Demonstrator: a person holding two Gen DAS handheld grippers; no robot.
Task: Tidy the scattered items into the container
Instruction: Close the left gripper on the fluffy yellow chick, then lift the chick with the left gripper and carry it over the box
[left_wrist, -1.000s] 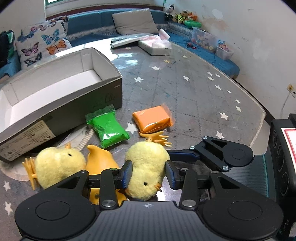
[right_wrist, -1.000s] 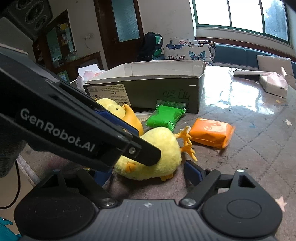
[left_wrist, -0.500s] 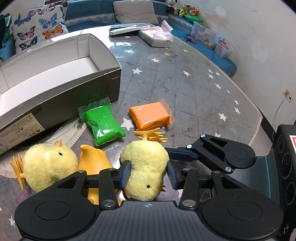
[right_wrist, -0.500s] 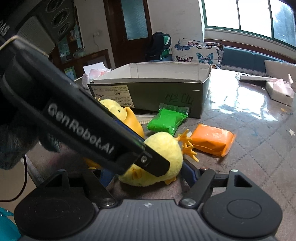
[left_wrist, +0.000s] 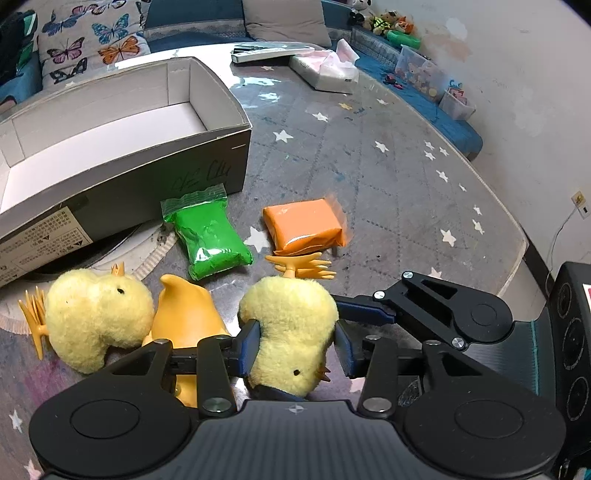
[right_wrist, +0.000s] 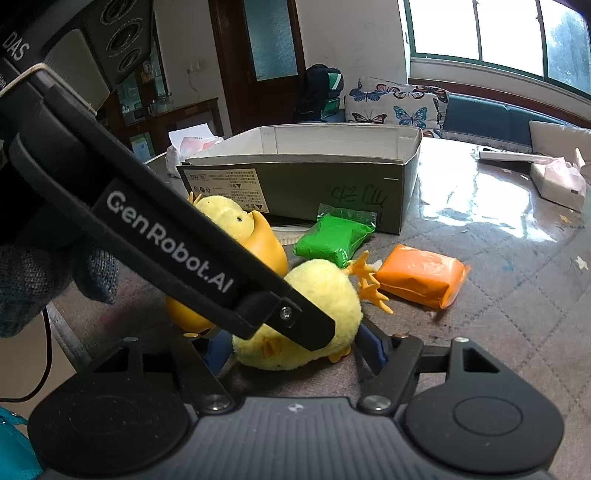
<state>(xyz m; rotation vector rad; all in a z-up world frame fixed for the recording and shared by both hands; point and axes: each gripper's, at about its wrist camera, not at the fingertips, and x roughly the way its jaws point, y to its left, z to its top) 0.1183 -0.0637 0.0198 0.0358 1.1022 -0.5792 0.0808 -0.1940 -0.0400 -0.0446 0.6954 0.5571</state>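
My left gripper (left_wrist: 297, 345) is shut on a yellow plush chick (left_wrist: 291, 328), its pads pressed into the chick's sides, just above the table. The same chick (right_wrist: 317, 306) lies between my right gripper's (right_wrist: 295, 350) open fingers, which stand apart from it. A second yellow chick (left_wrist: 92, 317) and an orange half eggshell (left_wrist: 184, 314) lie to the left. A green packet (left_wrist: 210, 240) and an orange packet (left_wrist: 303, 225) lie in front of the open grey cardboard box (left_wrist: 147, 184). The left gripper's arm (right_wrist: 166, 229) crosses the right wrist view.
A tissue pack (left_wrist: 325, 70) and a flat remote-like item (left_wrist: 269, 51) lie at the table's far side. Sofas with cushions (left_wrist: 88, 48) surround the table. A black speaker (left_wrist: 569, 332) stands at the right. The table edge (left_wrist: 517, 258) curves on the right.
The left gripper has lifted slightly with the chick held in it; the view looks down from higher. The right gripper stays open around the same chick.
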